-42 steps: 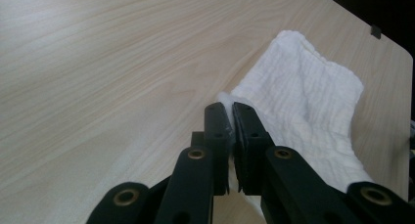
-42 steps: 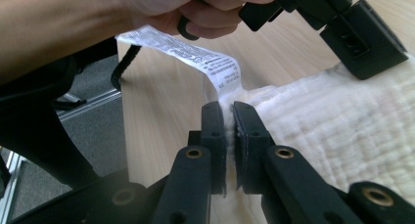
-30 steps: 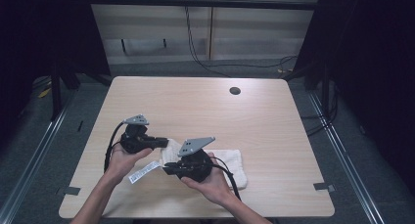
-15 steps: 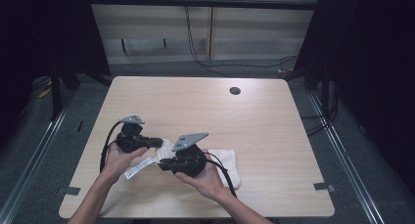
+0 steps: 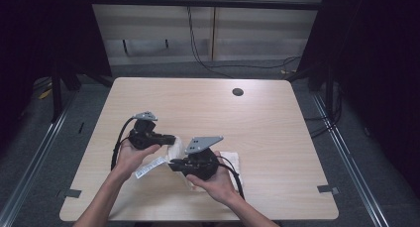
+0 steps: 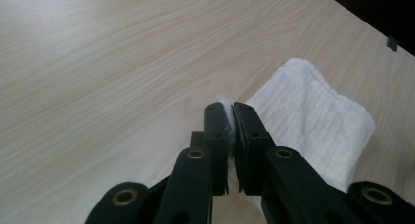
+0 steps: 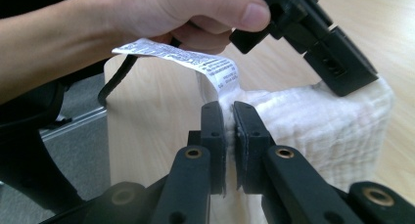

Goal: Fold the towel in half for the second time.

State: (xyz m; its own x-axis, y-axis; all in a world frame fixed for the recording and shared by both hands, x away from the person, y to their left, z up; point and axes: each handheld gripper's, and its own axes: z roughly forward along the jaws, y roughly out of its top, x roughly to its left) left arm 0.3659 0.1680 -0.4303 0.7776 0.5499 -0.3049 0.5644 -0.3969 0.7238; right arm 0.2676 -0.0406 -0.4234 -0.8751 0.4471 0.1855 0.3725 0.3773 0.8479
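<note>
Left tongs sit in the person's left hand at the near-left of the pale wooden tabletop, and in the left gripper view their jaws stand pressed together on an edge of the white folded muslin cloth, a sliver of fabric showing between them. That cloth lies on the tabletop just in front of the person, between the two hands, its long axis running left to right across the high view, with most of it stretching away under and past the right hand.

A white printed care label sticks out from the cloth's left end, toward the left hand. Right tongs point leftward across the cloth; in the right gripper view their jaws are closed on the cloth's edge just below the root of that label, with the left tongs touching the cloth's upper corner farther off.

Both tongs thus pinch the same left end, close beside each other, so any lifting or unfolding would likely turn on drawing that end away from the cloth's free right part.

No containers are on the tabletop; a small dark round hole sits near its far edge.
</note>
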